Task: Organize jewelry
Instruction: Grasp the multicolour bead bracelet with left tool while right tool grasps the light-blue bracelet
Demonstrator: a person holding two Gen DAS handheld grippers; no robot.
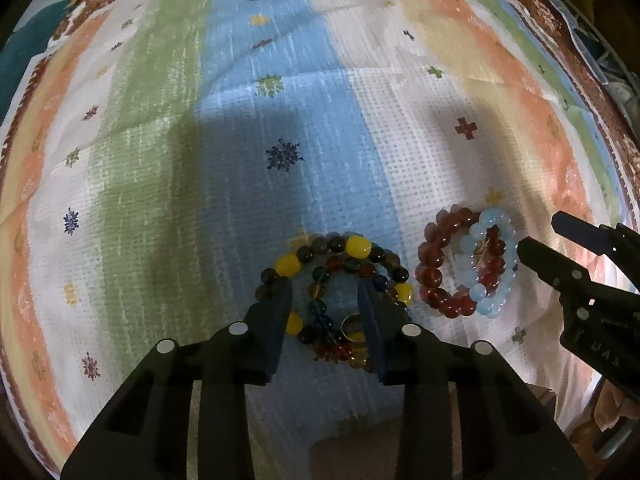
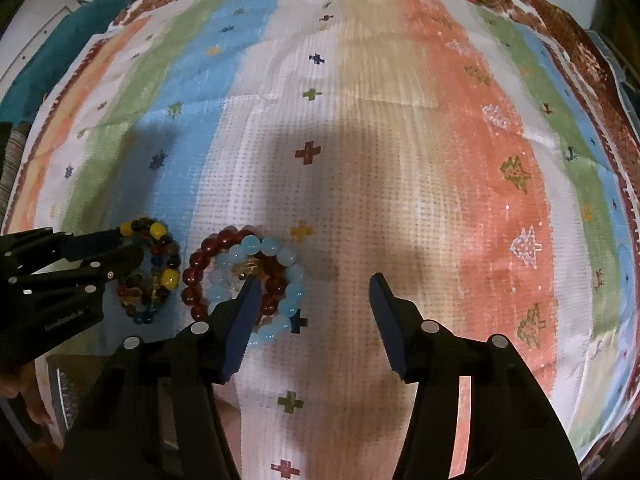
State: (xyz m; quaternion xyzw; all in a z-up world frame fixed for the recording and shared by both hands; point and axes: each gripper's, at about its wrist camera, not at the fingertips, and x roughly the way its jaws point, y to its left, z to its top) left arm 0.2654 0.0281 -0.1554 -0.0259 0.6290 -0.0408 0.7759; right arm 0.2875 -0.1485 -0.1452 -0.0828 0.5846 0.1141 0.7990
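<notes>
Jewelry lies in two heaps on the striped woven cloth (image 2: 400, 140) over the table: multicoloured glass-bead bracelets with yellow beads (image 1: 336, 292), and dark red bead bracelets tangled with pale blue ones (image 1: 468, 268) just beside; overlapping loops could snag and drag along; the left tool (image 1: 326, 312) is part spread around the multicoloured beads, grip uncertain; the right tool (image 2: 316, 304) is spread, one finger over the blue beads.

A home setting: a surface draped with a striped woven cloth (image 2: 360, 128), patterned with small crosses and tree motifs and bordered in brown. Beaded bracelets (image 1: 464, 264) lie on it at lower centre. A teal fabric (image 2: 80, 28) shows at upper left; clutter at the right edge is indistinct.
</notes>
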